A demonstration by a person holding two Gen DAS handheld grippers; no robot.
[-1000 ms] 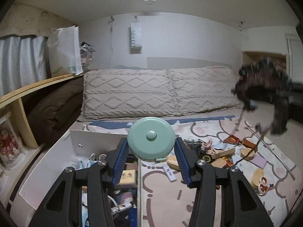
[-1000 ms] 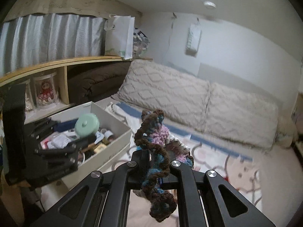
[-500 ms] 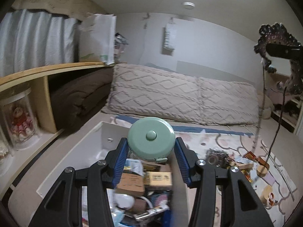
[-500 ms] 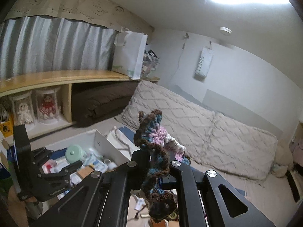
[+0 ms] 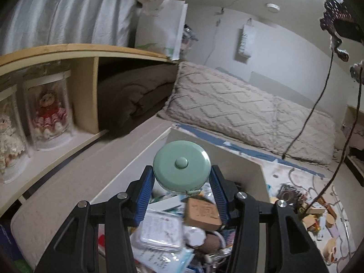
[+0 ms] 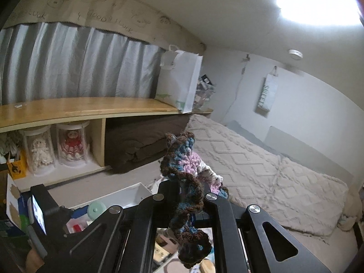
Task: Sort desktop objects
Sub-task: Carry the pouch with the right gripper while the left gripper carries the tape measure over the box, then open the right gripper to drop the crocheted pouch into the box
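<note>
My left gripper (image 5: pixel 181 177) is shut on a round mint-green tape measure (image 5: pixel 181 166), held above a white box (image 5: pixel 250 170) full of small items. In the right wrist view the same tape measure (image 6: pixel 96 208) shows small at lower left, over the box (image 6: pixel 127 193). My right gripper (image 6: pixel 185 193) is shut on a crocheted piece (image 6: pixel 182 182) of brown, blue and pink yarn, held high in the air. In the left wrist view that crocheted piece (image 5: pixel 334 11) hangs at the top right, with two yarn strands (image 5: pixel 318 97) trailing down.
Small objects (image 5: pixel 307 209) lie scattered on a patterned mat right of the box. A wooden shelf (image 5: pixel 86 50) holds dolls in clear cases (image 5: pixel 47 113) and a brown blanket (image 5: pixel 136 97). Knitted pillows (image 5: pixel 238 111) line the wall. A white paper bag (image 5: pixel 161 27) stands on the shelf.
The left gripper has carried the tape measure leftward, from the box's right edge to over its contents. The right gripper has risen with the crocheted piece, now seen higher from the left.
</note>
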